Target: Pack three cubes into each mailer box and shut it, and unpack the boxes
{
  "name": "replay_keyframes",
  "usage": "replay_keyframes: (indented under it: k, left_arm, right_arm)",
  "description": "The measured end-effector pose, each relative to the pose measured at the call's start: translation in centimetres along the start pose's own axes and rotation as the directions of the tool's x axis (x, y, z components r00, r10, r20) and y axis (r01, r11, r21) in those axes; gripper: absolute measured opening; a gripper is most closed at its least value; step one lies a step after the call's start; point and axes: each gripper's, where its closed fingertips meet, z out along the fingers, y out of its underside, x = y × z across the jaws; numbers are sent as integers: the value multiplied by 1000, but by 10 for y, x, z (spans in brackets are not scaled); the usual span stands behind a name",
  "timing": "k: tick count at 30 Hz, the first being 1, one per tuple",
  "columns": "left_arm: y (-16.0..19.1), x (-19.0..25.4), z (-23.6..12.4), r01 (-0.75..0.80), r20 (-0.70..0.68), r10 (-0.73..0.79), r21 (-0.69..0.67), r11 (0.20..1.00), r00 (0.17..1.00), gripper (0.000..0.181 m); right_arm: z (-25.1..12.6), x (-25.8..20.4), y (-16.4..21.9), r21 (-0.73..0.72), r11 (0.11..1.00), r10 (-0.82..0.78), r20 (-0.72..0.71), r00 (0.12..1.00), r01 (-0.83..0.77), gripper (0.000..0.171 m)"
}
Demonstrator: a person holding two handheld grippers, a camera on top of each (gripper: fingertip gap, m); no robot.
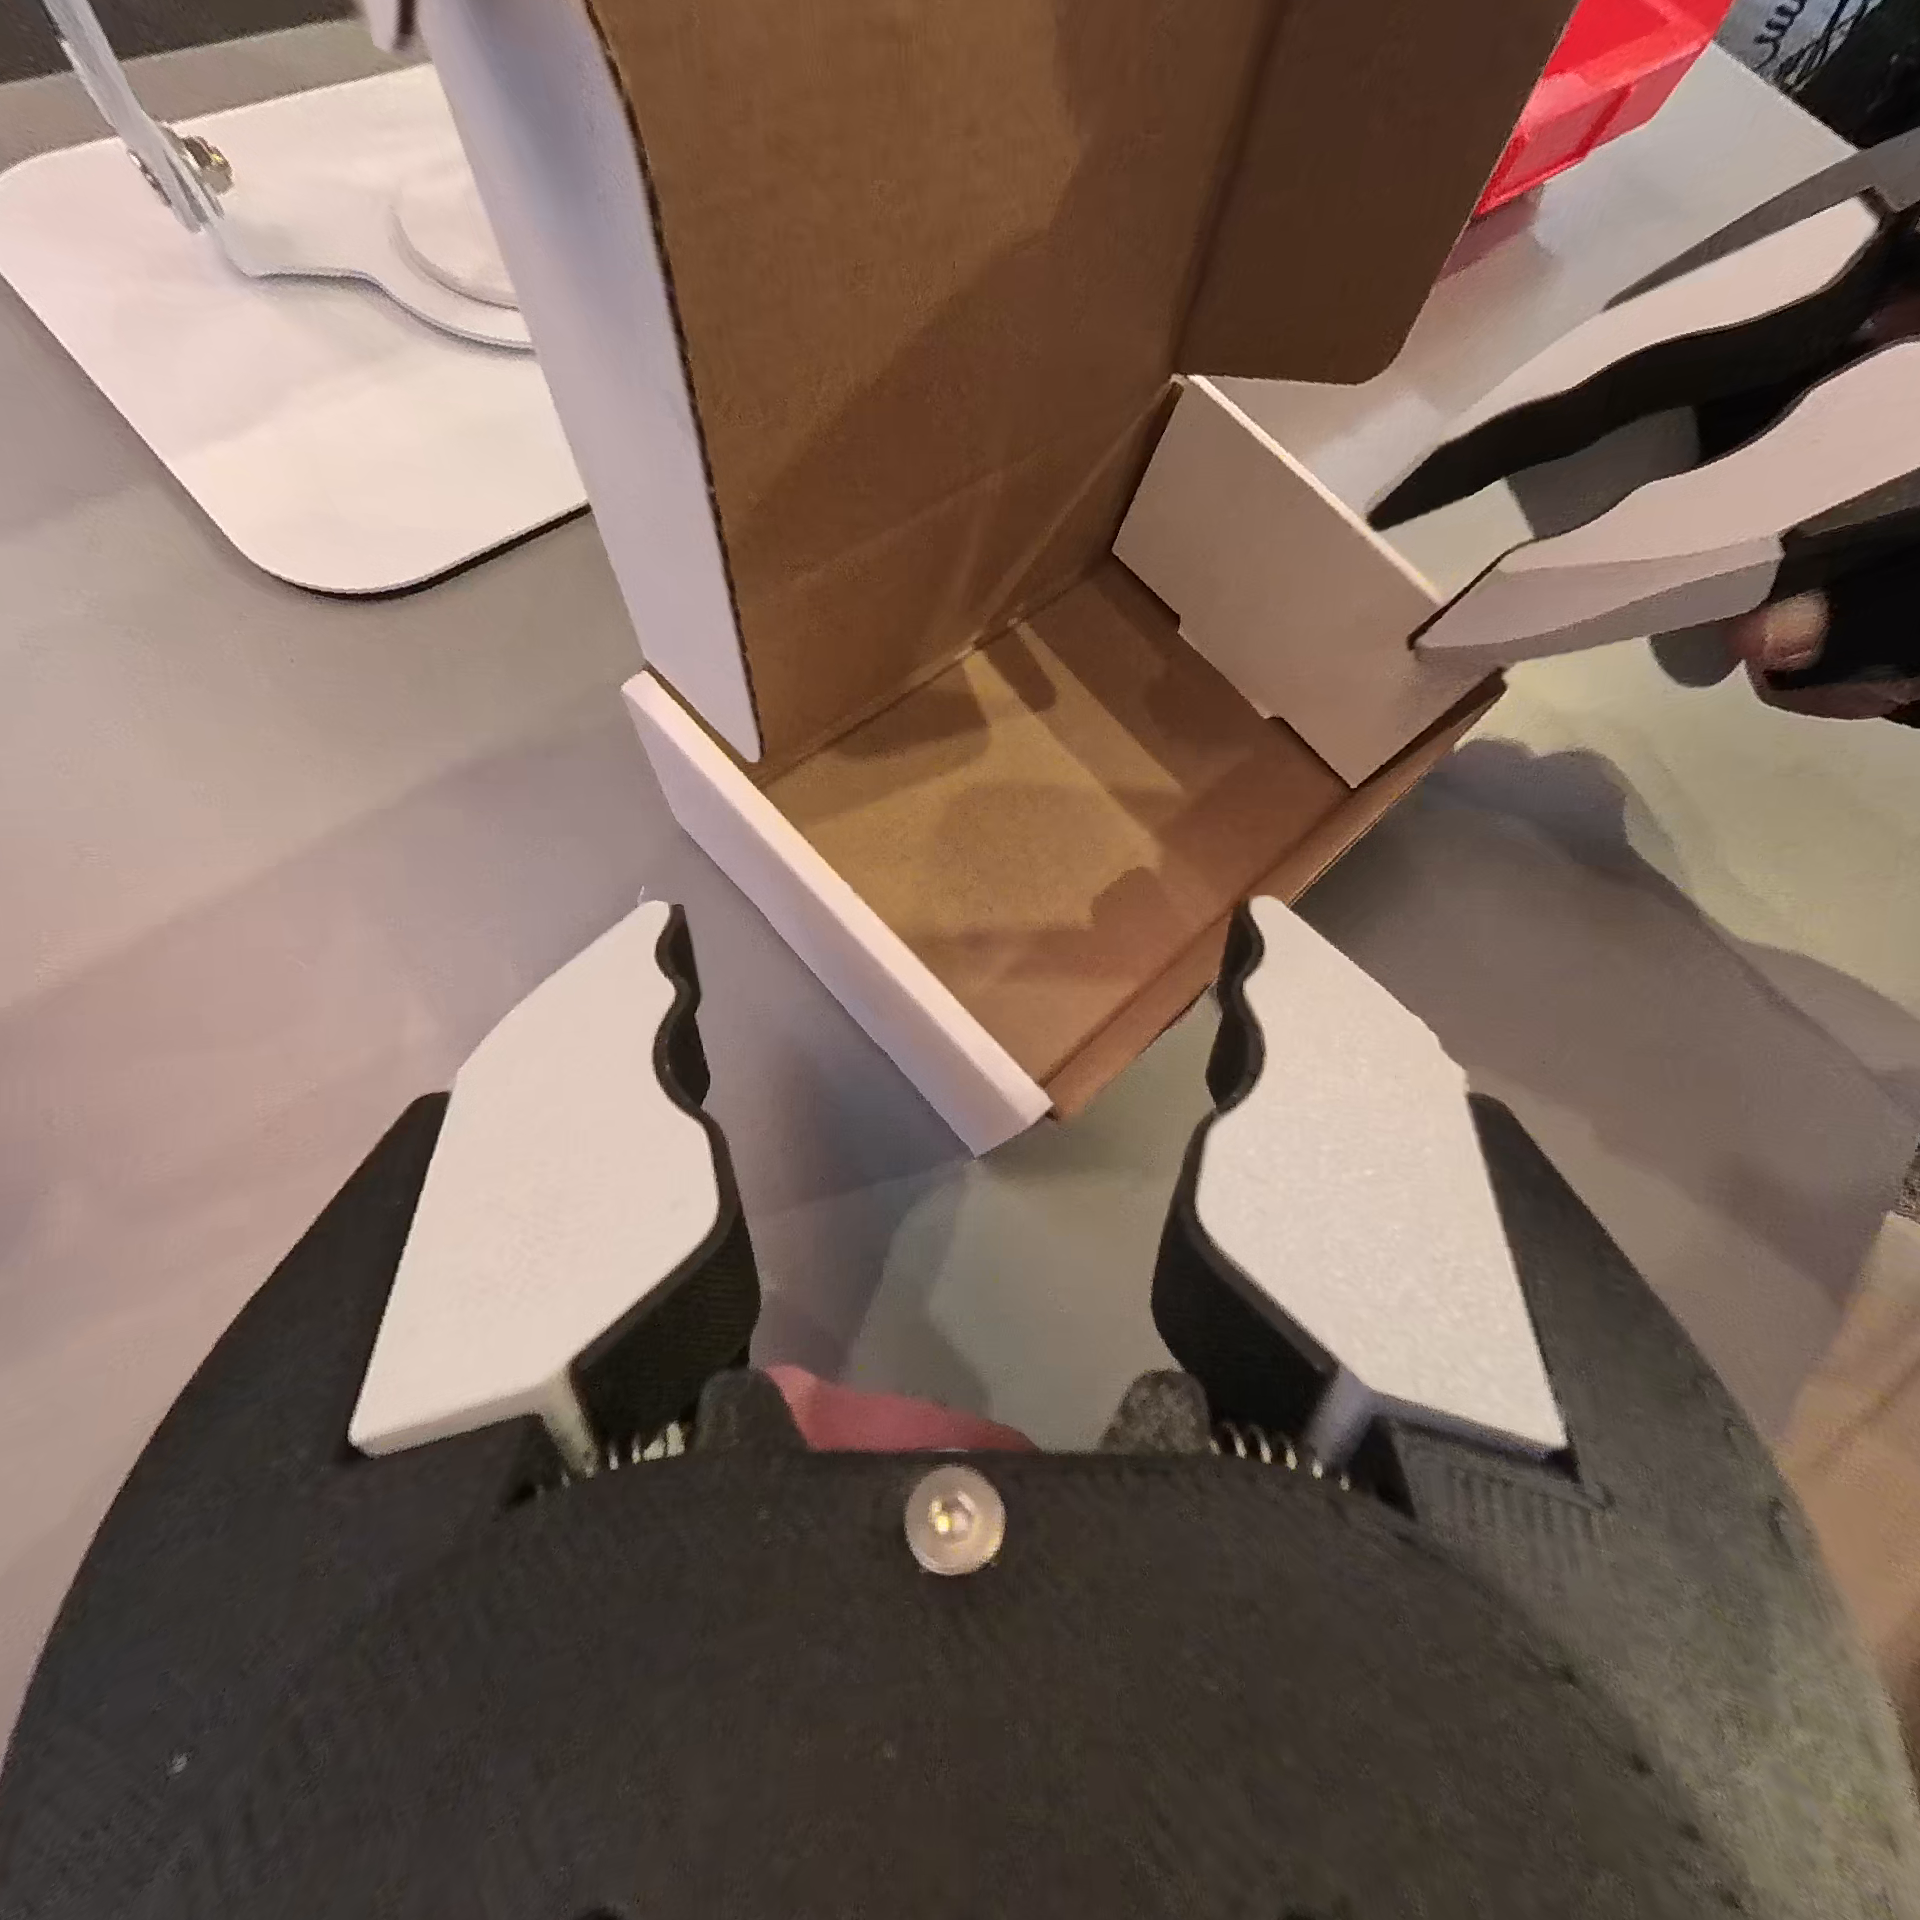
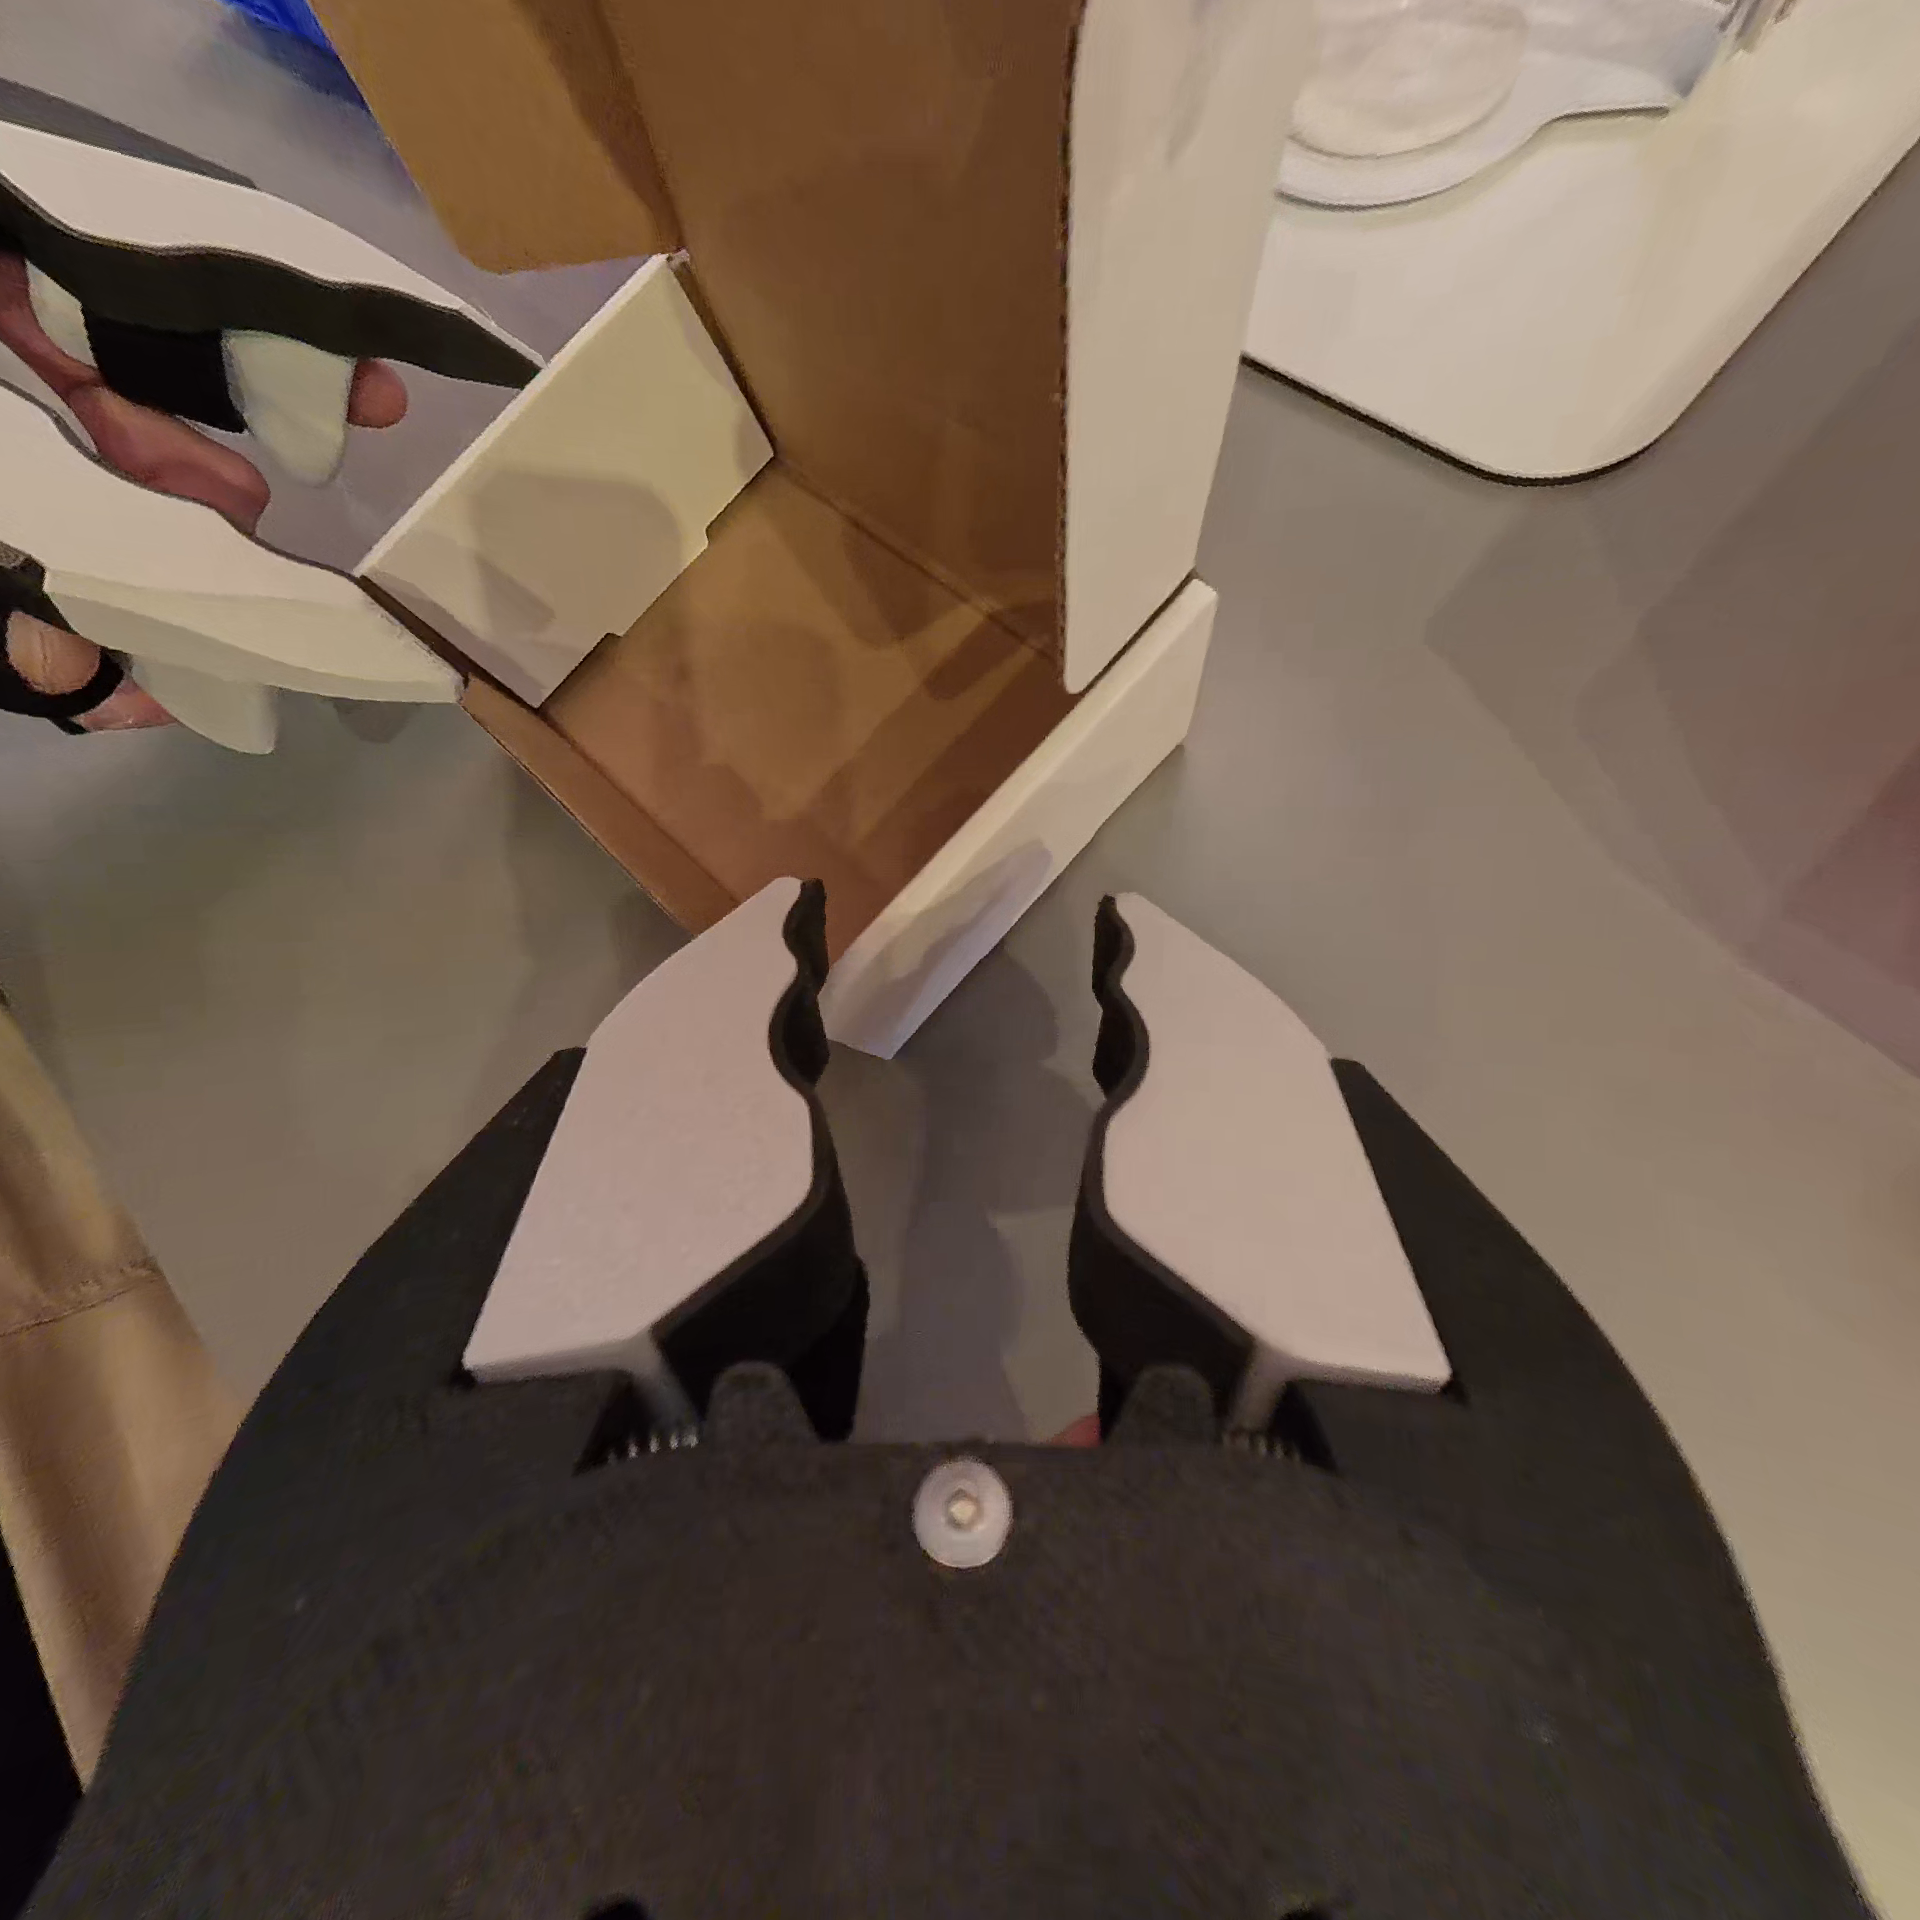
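both grippers, left gripper [image 1: 961,925] and right gripper [image 2: 956,904], gape wide, gripping nothing. just ahead of their tips sits the mailer box [image 1: 1039,862], lid up and empty; packing looks unstarted. a red cube [image 1: 1590,94] lies beyond.

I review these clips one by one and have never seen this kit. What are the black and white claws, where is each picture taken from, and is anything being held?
Each claw is a two-finger gripper that a person holds by hand, with a camera looking forward along its fingers. One picture comes from the left gripper, the other from the right gripper. Each also shows far off in the other's view. Both stand open and hold nothing. Between them, on the grey table, sits an open mailer box, white outside and brown inside, its lid upright. No cubes show inside it. In the left view the far gripper's fingertips sit at the box's side flap. Behind the box is a white stand base and something red, too cropped to identify.
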Motion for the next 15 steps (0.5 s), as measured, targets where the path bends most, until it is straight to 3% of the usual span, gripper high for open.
replay_keyframes:
  k: [7,11,15]
  left_arm:
    - [-9,-8,-7,-39,45,38,36,999,998,91]
    - [-15,-26,-17,-33,122,32,10,999,992,94]
    - [-35,-48,-39,-60,206,43,80,995,978,90]
  right_arm:
    - [-5,9,-5,31,999,-38,-63,997,40,46]
    - [-11,15,-12,48,992,-111,-156,982,120,45]
    - [-21,18,-27,106,980,-146,-209,967,171,44]
